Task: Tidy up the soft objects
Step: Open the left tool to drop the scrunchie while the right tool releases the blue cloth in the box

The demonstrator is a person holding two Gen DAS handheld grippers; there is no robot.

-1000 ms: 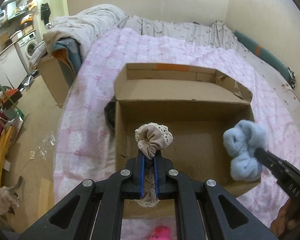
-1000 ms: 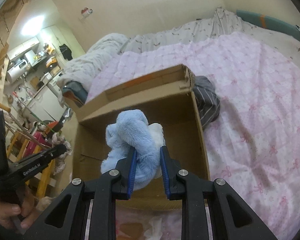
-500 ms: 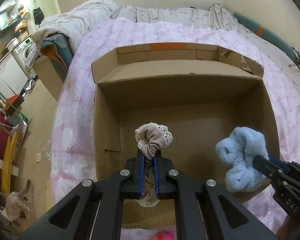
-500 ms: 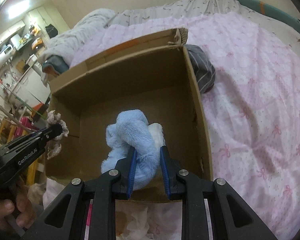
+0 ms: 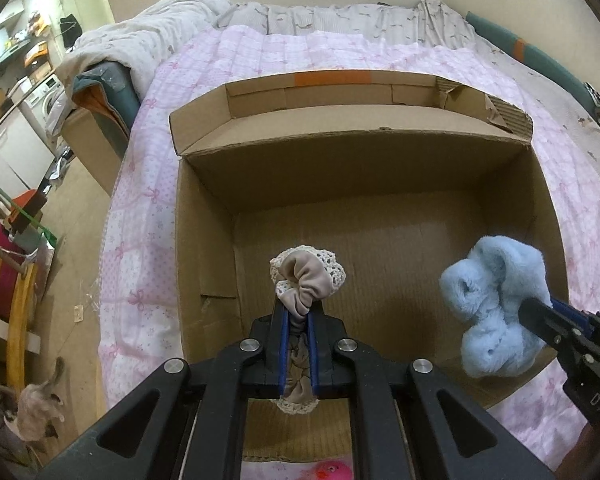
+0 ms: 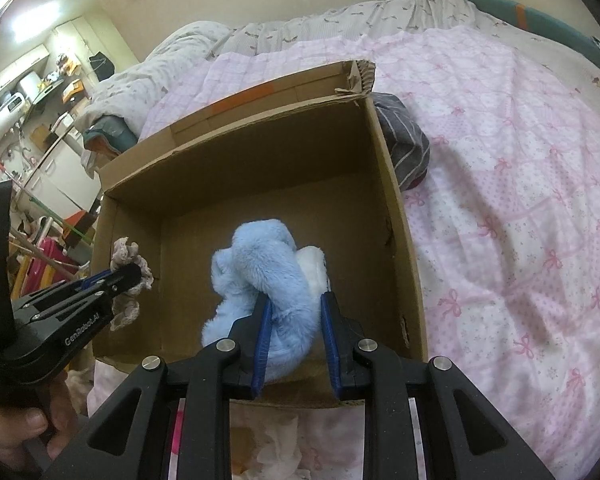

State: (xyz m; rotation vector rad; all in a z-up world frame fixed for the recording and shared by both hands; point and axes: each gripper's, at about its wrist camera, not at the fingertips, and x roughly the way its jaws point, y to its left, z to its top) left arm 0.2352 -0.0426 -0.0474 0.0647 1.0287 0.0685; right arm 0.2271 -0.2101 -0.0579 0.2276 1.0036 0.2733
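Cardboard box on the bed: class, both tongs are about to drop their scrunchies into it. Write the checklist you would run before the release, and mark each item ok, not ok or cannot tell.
1. Left tongs shut on the beige lace scrunchie: ok.
2. Right tongs shut on the blue fluffy scrunchie: ok.
3. Cardboard box open at the top, flaps out of the way: ok.
4. Box floor bare where the scrunchies would land: ok.
5. Both scrunchies inside the box outline, not over the pink quilt: ok for the beige one; the blue one is near the right wall, cannot tell.
6. The two tongs apart from each other: ok.
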